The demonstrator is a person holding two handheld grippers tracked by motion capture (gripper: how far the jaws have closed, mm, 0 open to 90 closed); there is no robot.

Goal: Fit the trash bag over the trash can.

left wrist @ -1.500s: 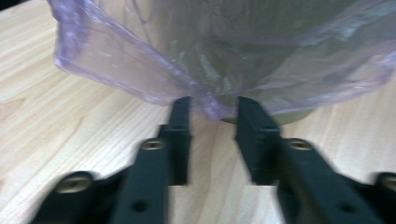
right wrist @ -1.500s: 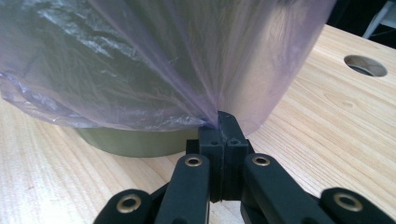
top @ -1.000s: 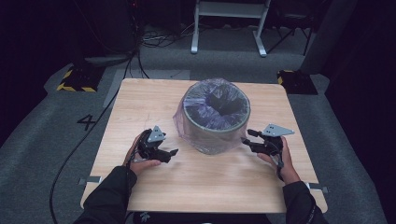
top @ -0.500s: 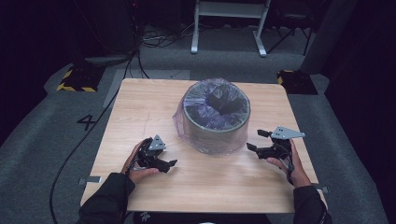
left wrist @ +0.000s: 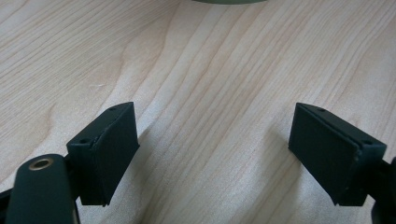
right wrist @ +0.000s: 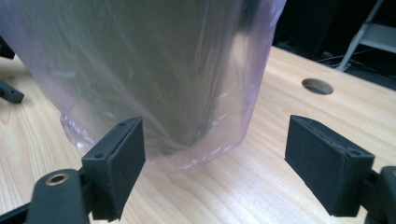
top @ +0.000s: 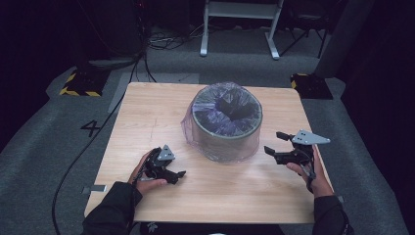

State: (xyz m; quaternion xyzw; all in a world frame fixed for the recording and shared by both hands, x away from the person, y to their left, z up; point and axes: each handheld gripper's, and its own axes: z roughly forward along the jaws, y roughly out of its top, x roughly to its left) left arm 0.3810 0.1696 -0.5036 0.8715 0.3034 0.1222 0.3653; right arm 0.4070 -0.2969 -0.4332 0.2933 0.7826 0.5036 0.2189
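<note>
On the light wooden table point(top: 147, 112) stood the round grey bin lined with a thin purple plastic bag point(top: 225, 122), between both claws. The left claw point(top: 177, 175) and right claw point(top: 273, 143) gaped wide, empty. The loose film could slip or tear if pinched carelessly.

Left claw point(top: 177, 172) held low in left hand point(top: 147, 171), jaws spread wide, nothing gripped. Right claw point(top: 274, 142) held level in right hand point(top: 308, 169), jaws just opened wide, nothing between them. Both forearms, dark-sleeved, entered from bottom edge of high view.
</note>
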